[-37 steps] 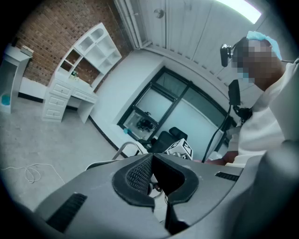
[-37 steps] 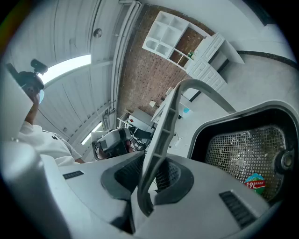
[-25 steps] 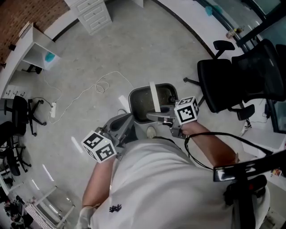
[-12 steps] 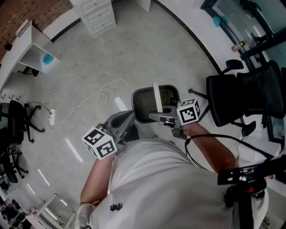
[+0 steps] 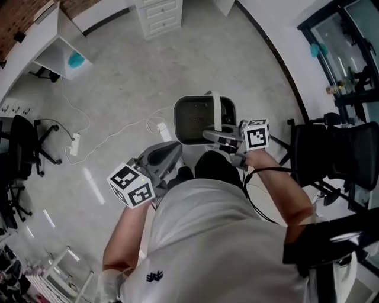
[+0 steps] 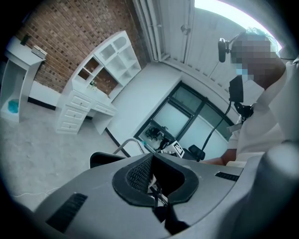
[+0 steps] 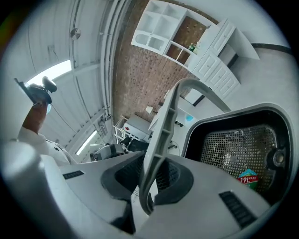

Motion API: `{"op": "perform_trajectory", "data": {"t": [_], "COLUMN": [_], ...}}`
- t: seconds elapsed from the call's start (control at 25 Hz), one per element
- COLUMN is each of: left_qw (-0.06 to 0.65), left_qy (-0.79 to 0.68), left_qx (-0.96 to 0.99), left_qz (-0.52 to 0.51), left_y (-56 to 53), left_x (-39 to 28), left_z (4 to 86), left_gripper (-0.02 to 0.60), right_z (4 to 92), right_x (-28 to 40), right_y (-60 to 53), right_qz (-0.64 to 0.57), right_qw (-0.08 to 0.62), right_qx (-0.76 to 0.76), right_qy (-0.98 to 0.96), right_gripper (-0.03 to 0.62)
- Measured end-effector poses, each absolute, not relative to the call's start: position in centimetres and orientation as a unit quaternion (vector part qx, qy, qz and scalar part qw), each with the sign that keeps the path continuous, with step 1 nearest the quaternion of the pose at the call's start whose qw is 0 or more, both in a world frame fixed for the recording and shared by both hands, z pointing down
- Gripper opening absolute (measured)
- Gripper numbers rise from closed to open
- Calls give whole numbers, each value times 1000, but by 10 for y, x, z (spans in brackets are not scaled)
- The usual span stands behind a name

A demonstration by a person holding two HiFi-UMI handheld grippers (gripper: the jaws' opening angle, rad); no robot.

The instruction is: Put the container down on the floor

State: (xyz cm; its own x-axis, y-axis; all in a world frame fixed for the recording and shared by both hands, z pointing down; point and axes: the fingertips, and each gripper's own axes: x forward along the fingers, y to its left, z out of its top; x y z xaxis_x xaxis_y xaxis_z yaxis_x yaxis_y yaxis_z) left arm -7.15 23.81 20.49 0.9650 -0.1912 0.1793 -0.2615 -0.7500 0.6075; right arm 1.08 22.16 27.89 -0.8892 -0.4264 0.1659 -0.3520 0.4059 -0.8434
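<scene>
The container (image 5: 195, 118) is a dark grey bin with a mesh lining and a pale handle (image 5: 217, 112) arched over it. It hangs above the concrete floor in front of the person's feet. My right gripper (image 5: 224, 137) is shut on the handle; in the right gripper view the handle (image 7: 161, 140) runs between the jaws of my right gripper (image 7: 149, 179) and the bin (image 7: 243, 149) hangs beyond. My left gripper (image 5: 163, 157) sits left of the bin, apart from it, shut with nothing held. In the left gripper view my left gripper (image 6: 154, 179) points at the bin's rim (image 6: 103, 158).
A black office chair (image 5: 337, 160) stands to the right. A white cable with a power strip (image 5: 75, 144) trails over the floor at left, close to the bin. White drawers (image 5: 157, 9) and a white shelf unit (image 5: 59, 53) line the far wall. Another black chair (image 5: 23, 148) is at far left.
The person has moved across the floor with the bin still hanging from the right gripper. The office chair now lies farther right and the white cable closer to the bin.
</scene>
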Motion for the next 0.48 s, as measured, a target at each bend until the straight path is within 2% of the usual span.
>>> {"op": "perform_trajectory", "data": {"t": [0.24,0.48], "left_qw": [351,369], "left_qy": [-167,-211], "left_qx": [921,904], "left_qz": [33,40], "left_y": [180,104], "left_x": [-93,-93], "left_z": [208,228], "left_gripper": [10,9], "right_z": [289,335], "right_x": [-19,-29], "right_y": [127,31], "right_qz": [-499,-515], "right_qw": [19,-12], "right_qx": [-205,-171], "right_qy": [842,840], "right_gripper": [37,37]}}
